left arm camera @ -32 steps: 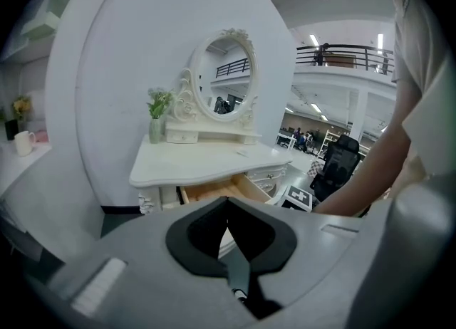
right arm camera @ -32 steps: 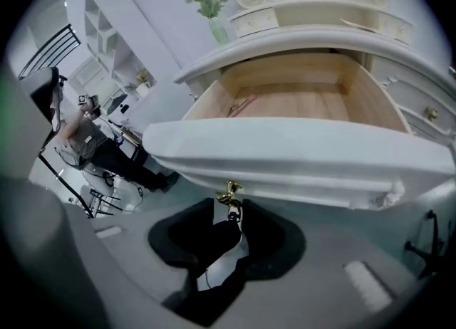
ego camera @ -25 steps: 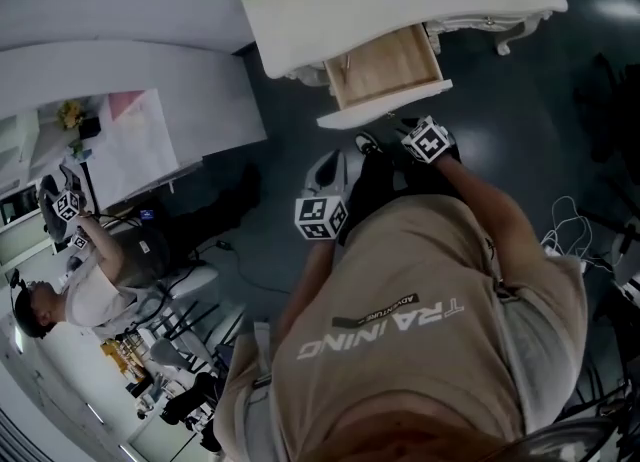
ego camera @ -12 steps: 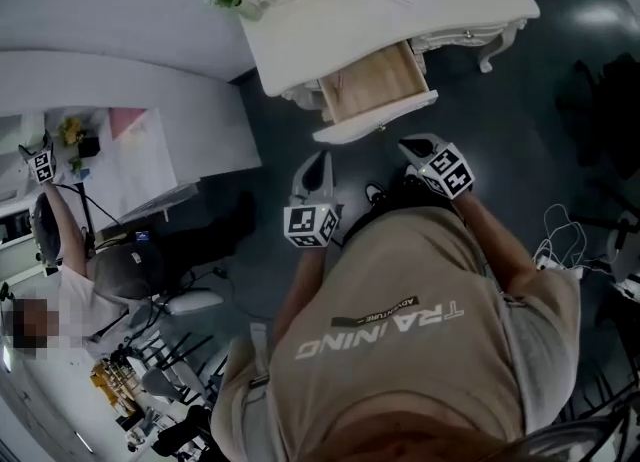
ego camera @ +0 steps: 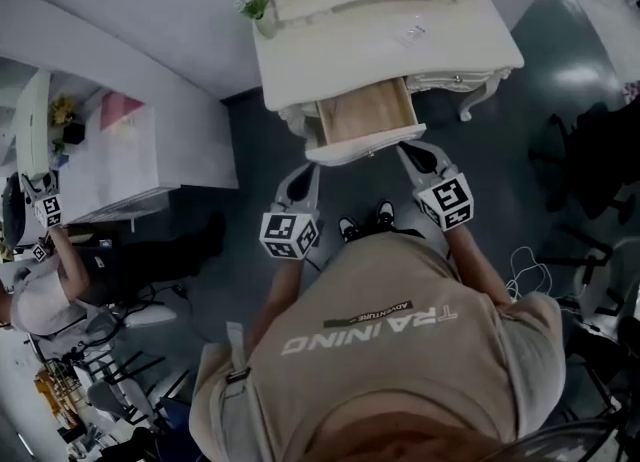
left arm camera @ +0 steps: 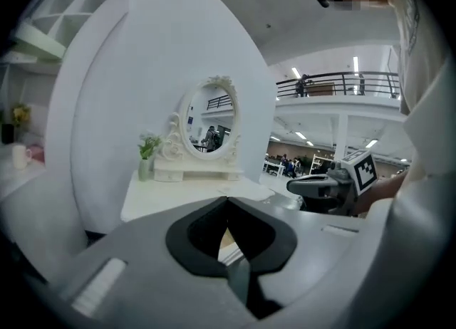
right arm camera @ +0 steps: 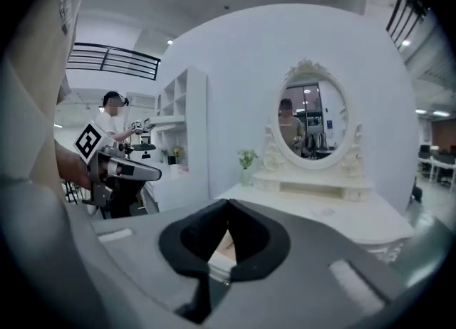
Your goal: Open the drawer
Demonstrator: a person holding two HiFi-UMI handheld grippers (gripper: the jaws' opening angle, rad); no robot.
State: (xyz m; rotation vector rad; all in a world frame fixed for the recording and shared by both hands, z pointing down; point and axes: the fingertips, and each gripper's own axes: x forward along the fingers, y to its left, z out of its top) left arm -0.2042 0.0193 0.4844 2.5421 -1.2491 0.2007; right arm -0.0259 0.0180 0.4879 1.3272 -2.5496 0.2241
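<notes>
The drawer (ego camera: 362, 118) stands pulled out beneath the white worktop (ego camera: 330, 55), seemingly far enough, so the left gripper (ego camera: 308, 175) and right gripper (ego camera: 412, 155), jaws pressed together and holding nothing, should draw clear without nudging its front.

1. The head view is dim and grey; the floor (ego camera: 500, 150) is dark, with a pale glare patch toward the right edge.
2. The table (ego camera: 330, 60) top is its brightest, evenly lit area.
3. Fisheye bending curves the walls (ego camera: 150, 10) there.
4. Both gripper views are brighter, lit by ceiling lights (left arm camera: 354, 64), with black vignetted corners.
5. The left gripper (left arm camera: 228, 201) and right gripper (right arm camera: 228, 203) are close and soft; the mirror (right arm camera: 310, 117) is sharper.
</notes>
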